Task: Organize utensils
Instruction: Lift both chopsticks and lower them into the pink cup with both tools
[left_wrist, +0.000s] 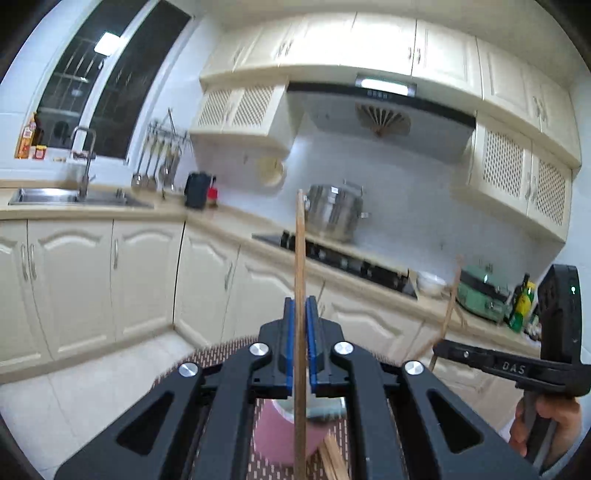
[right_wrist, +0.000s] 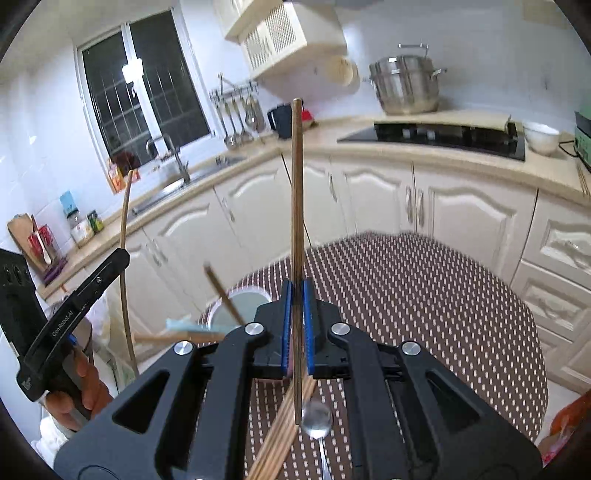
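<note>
My left gripper (left_wrist: 300, 345) has its blue-padded jaws closed on a single wooden chopstick (left_wrist: 300, 280), which stands nearly upright, its top well above the fingertips and its lower end dropping past the pink cup (left_wrist: 275, 439) below. My right gripper (right_wrist: 297, 328) is likewise clamped on a chopstick of its own (right_wrist: 296, 206), upright, its lower tip hanging just beside the bowl of a metal spoon (right_wrist: 316, 421) lying on the table.

In the right wrist view a bundle of loose chopsticks (right_wrist: 284, 432) lies slanted on the cloth under the gripper, touching or nearly touching the spoon. The pink cup sits just left of the fingers with one chopstick (right_wrist: 223, 295) leaning out of it. From the left wrist view I can see more wooden sticks beside the cup's base.

The table (right_wrist: 424, 295) is rounded, covered in brown cloth with pale dashes; its right half is open, and its edge falls away toward cream cabinets (right_wrist: 461, 221). Each gripper shows in the other's view, off to the side and apart.

Beyond runs a counter with a black hob (right_wrist: 443, 136), a steel stockpot (right_wrist: 406, 85), a sink (left_wrist: 74, 197) under a dark window, and hanging ladles (left_wrist: 155, 166).
</note>
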